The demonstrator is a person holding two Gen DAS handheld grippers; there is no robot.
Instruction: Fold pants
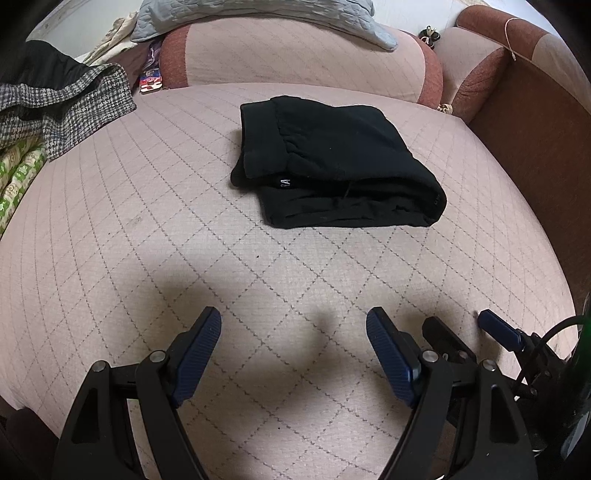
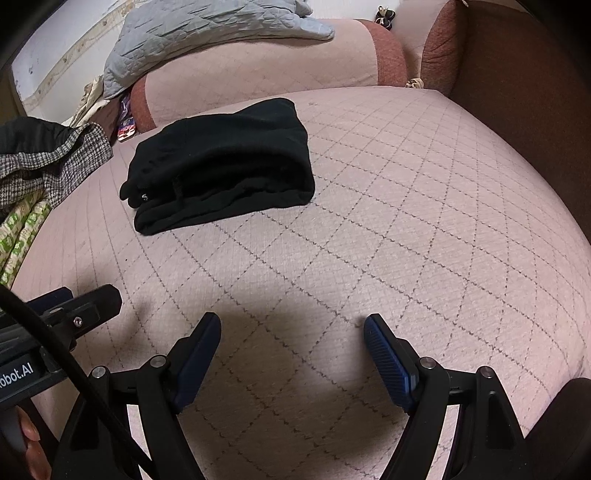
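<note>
The black pants (image 1: 332,166) lie folded into a compact bundle on the pink quilted sofa seat (image 1: 184,240); they also show in the right wrist view (image 2: 221,166), at upper left. My left gripper (image 1: 293,325) is open and empty, hovering over the seat well short of the pants. My right gripper (image 2: 291,328) is open and empty too, to the right of the left one; it also shows in the left wrist view (image 1: 465,326) at the lower right edge. The left gripper shows in the right wrist view (image 2: 88,295) at the left edge.
A houndstooth garment (image 1: 62,107) and a green patterned cloth (image 1: 18,177) lie at the left. A grey quilted blanket (image 1: 258,14) drapes over the back cushion (image 1: 295,51). A brown armrest (image 1: 535,147) bounds the right side.
</note>
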